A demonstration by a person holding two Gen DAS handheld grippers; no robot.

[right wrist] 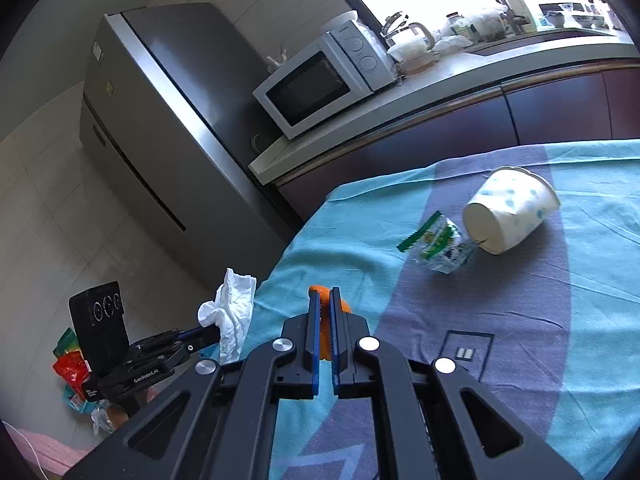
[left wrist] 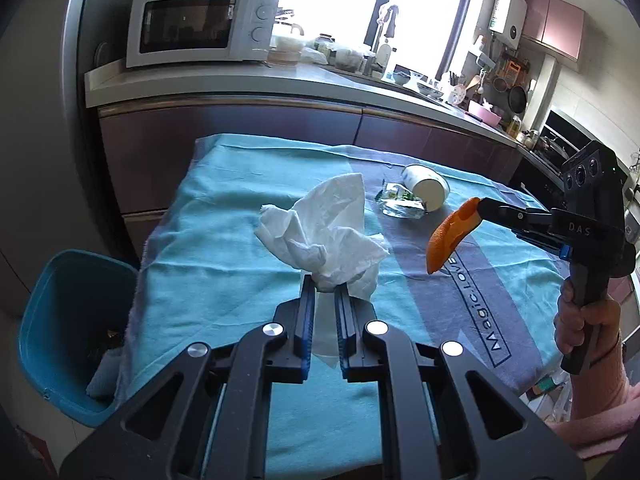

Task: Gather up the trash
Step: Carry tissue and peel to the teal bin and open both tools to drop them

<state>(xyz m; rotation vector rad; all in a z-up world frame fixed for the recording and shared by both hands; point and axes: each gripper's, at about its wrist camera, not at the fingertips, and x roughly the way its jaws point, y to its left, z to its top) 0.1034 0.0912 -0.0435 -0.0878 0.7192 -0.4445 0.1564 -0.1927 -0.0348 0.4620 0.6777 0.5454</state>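
My left gripper (left wrist: 325,286) is shut on a crumpled white tissue (left wrist: 328,228) and holds it above the teal cloth on the table (left wrist: 224,248). It also shows in the right wrist view (right wrist: 216,330) with the tissue (right wrist: 232,312). My right gripper (right wrist: 325,294) is shut on an orange peel (right wrist: 320,292); in the left wrist view the right gripper (left wrist: 480,206) holds the peel (left wrist: 450,236) above the cloth. A white paper cup (left wrist: 426,190) (right wrist: 508,216) lies on its side next to a clear green-printed wrapper (left wrist: 400,202) (right wrist: 438,244).
A blue bin (left wrist: 68,332) stands on the floor at the table's left edge. A kitchen counter (left wrist: 240,80) with a microwave (left wrist: 200,26) runs behind the table. A fridge (right wrist: 152,120) stands at the left. Bags (right wrist: 72,372) lie on the floor.
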